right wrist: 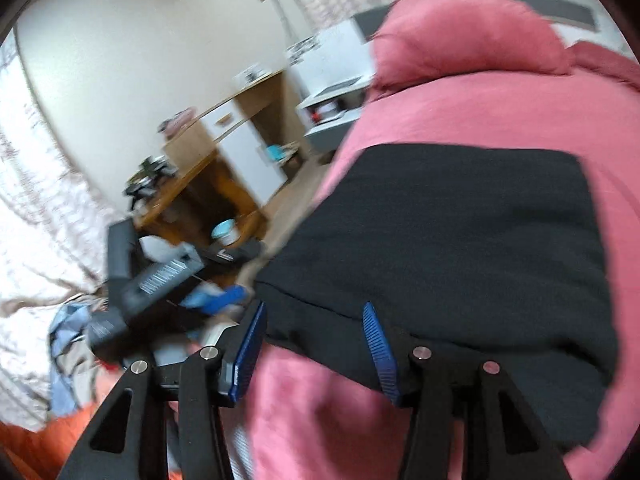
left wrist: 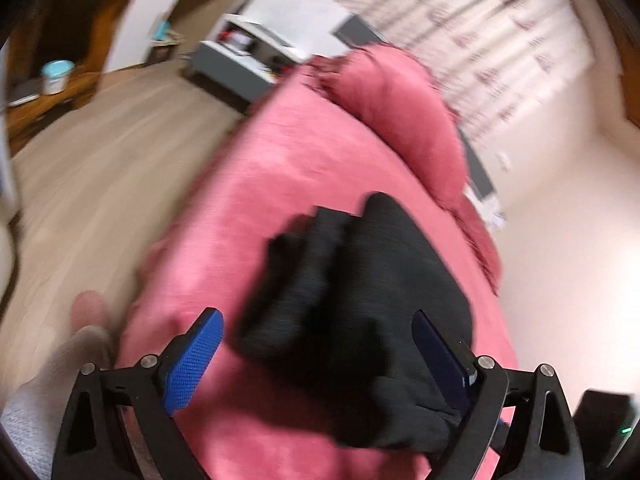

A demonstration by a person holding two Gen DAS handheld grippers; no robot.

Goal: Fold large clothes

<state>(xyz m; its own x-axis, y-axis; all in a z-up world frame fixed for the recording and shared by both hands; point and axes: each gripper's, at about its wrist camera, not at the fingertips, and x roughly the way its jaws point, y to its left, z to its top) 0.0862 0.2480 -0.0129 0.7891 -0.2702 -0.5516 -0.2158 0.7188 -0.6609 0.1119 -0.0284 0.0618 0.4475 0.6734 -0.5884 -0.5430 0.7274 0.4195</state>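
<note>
A black garment lies folded on a pink-covered bed. In the right wrist view the black garment shows as a flat dark rectangle on the pink cover. My left gripper is open, its blue pads just above the garment's near end, holding nothing. My right gripper is open at the garment's near edge, holding nothing. The other gripper's body shows to its left. Both views are blurred.
A pink pillow lies at the head of the bed. A white and grey nightstand stands beyond it. A wooden desk with clutter and a blue-lidded tub stand across the wood floor. A curtain covers the far wall.
</note>
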